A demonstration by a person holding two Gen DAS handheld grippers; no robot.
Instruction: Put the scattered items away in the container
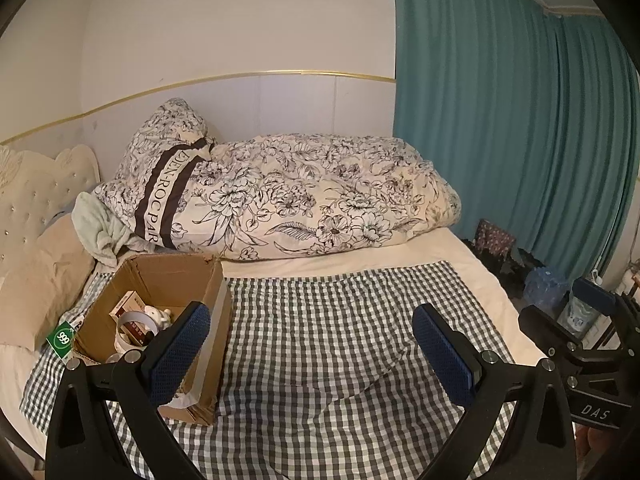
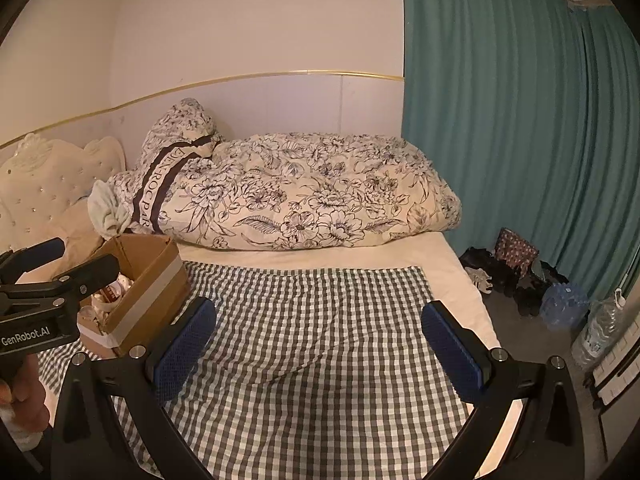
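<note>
Cardboard box left – duvet behind, checked cloth bare.

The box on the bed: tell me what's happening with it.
A person holds a gripper in each hand over a checked cloth on the bed. The left gripper and the right gripper are both open and hold nothing. The cardboard box sits at the cloth's left side with a tape roll, a small carton and a white figure inside. A green packet lies just outside the box, to its left. Nothing loose shows on the cloth itself.
</note>
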